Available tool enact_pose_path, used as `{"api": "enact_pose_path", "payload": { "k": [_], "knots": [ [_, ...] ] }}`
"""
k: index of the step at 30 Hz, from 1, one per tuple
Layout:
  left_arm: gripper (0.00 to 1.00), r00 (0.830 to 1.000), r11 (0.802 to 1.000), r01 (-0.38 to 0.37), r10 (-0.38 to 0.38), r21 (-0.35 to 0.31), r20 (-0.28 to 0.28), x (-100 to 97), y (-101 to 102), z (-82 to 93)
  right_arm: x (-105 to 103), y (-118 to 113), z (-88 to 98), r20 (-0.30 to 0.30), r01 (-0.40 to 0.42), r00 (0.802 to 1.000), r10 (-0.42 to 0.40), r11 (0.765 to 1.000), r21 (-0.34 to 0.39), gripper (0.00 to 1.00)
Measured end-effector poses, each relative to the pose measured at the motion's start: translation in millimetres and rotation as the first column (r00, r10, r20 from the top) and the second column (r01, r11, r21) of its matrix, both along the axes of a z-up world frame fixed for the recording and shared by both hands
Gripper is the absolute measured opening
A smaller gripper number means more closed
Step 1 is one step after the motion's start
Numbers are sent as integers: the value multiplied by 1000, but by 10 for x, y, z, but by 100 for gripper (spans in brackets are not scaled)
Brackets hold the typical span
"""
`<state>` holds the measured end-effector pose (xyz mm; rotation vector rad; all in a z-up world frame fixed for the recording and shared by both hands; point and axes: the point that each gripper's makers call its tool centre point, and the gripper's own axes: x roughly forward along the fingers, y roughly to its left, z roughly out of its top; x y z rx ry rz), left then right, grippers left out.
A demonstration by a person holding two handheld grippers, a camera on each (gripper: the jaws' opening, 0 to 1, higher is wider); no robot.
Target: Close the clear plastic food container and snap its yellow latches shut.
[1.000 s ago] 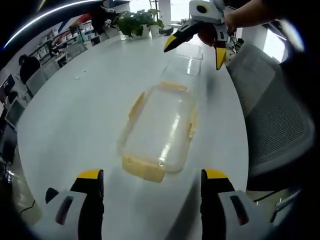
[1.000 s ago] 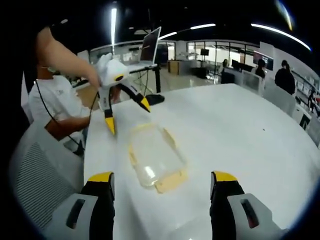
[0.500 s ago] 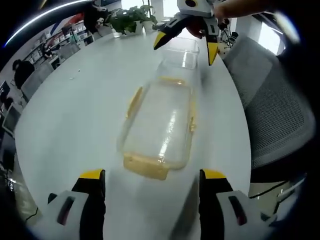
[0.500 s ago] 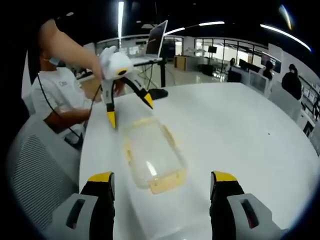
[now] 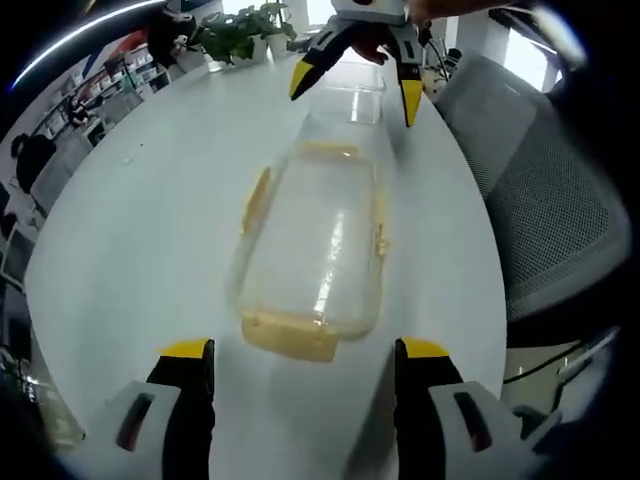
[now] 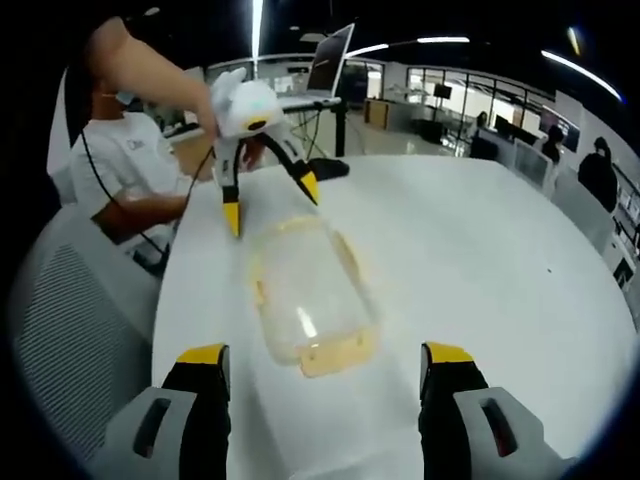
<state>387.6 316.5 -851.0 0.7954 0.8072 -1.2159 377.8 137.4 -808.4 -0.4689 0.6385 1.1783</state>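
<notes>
A clear lid with yellow latches [image 5: 312,245] lies flat on the white table [image 5: 150,220]. It also shows in the right gripper view, lid [image 6: 308,292]. Beyond its far end in the left gripper view stands a clear tub [image 5: 357,103]. My left gripper [image 5: 302,350] is open, its jaws either side of the lid's near yellow latch, holding nothing. My right gripper [image 5: 354,97] hovers open above the tub. In the right gripper view my right gripper [image 6: 325,355] is open at the lid's near end, and my left gripper [image 6: 271,207] hangs open over the far end.
A grey mesh chair [image 5: 545,200] stands close along the table's edge, seen again as the chair [image 6: 70,330]. Potted plants [image 5: 240,35] sit at the table's far end. A person in a white shirt [image 6: 115,165] is beside the table, with a laptop [image 6: 335,60] behind.
Both views have shifted a little and the lid looks slightly nearer and longer. The lid and tub have not moved on the table. Both grippers remain open.
</notes>
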Motion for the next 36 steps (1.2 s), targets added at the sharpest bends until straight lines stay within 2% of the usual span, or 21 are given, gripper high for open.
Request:
{"api": "enact_pose_path", "payload": {
  "k": [20, 36],
  "knots": [
    [68, 995, 994, 94, -92, 48, -28, -37, -2, -62, -3, 95, -137, -11, -78, 997, 78, 995, -61, 76],
    [66, 992, 991, 120, -117, 57, -44, -44, -27, -64, -12, 119, -281, -38, -163, 987, 159, 978, -129, 72]
  ]
}}
